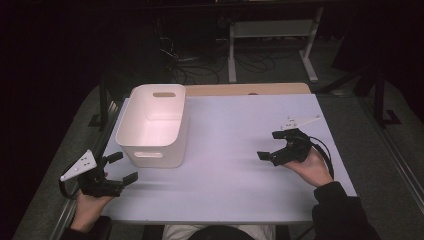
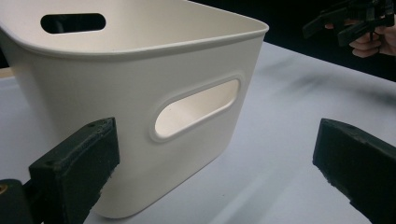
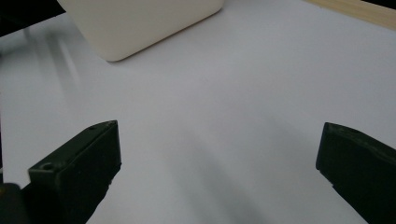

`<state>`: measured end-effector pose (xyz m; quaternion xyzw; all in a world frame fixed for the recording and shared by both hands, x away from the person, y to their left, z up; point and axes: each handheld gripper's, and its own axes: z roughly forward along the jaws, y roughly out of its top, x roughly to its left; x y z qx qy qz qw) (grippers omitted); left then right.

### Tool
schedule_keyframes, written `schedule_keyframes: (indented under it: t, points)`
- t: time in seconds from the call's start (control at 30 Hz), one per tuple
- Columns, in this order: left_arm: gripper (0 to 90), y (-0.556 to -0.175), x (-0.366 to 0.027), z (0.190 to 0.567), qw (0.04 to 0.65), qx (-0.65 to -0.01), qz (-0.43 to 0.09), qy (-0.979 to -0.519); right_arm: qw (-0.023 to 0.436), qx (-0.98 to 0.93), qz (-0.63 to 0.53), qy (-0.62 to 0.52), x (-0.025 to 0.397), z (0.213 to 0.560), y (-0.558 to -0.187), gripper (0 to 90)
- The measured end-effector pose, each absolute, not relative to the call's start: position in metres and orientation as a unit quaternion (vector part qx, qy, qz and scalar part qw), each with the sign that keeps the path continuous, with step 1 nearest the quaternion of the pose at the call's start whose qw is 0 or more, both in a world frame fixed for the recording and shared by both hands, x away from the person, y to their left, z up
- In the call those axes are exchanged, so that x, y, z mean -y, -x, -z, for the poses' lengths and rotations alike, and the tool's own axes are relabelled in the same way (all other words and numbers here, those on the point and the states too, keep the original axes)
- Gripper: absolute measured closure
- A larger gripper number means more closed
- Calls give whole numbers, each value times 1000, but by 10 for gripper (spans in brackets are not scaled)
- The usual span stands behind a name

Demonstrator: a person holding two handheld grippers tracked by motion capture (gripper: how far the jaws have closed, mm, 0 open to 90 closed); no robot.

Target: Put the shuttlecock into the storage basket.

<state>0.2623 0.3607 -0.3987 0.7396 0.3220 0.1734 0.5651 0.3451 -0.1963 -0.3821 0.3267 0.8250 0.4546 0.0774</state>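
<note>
A white plastic bin [image 1: 152,125] with slot handles stands empty on the left half of the white table [image 1: 235,150]. My left gripper [image 1: 122,167] is held at the table's front left corner, open, just short of the bin's near wall [image 2: 140,116]. My right gripper [image 1: 270,146] hovers open over the right side of the table, jaws pointing left toward the bin [image 3: 140,23]. Nothing sits between either pair of jaws. The right gripper [image 2: 348,23] also appears far off in the left gripper view.
A strip of bare wood [image 1: 250,89] runs along the table's far edge. Beyond it are desk legs [image 1: 232,55] and cables [image 1: 200,65] on a dark floor. Open tabletop lies between the bin and my right gripper.
</note>
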Motion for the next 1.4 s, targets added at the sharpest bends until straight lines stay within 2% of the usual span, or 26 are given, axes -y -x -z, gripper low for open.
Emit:
schedule_keyframes:
  t: [0.97, 1.4]
  points:
    - [3, -262, -361, 399, 563, -324, -174, -740, 95, -805, -465, -357, 235, 408, -317, 0]
    - [3, -262, -361, 399, 564, -325, -175, -739, 128, -790, -482, -356, 248, 417, -302, 0]
